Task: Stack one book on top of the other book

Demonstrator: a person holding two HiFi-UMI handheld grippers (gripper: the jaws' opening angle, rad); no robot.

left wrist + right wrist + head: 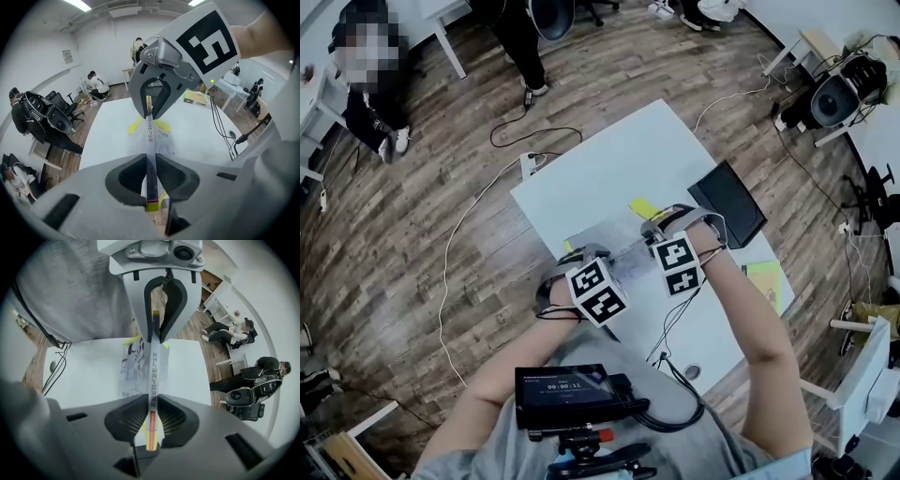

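A thin pale book (pixel 625 251) hangs spine-up above the white table (pixel 609 169), held at both ends. My left gripper (pixel 584 256) is shut on its near end, and the pads pinch the spine (pixel 150 136) in the left gripper view. My right gripper (pixel 663 228) is shut on the other end, the spine (pixel 153 371) running between its jaws (pixel 152 416). Each gripper faces the other: the right gripper (pixel 157 101) shows in the left gripper view, the left gripper (pixel 159 329) in the right gripper view. A black book (pixel 729 202) lies flat at the table's right edge, to the right of both grippers.
A yellow sticky note (pixel 642 206) lies on the table under the held book. A yellow-green notebook (pixel 766 278) sits near the table's right corner. Cables (pixel 675 323) trail over the near edge. A power strip (pixel 530 161) and people (pixel 370 89) are on the floor beyond.
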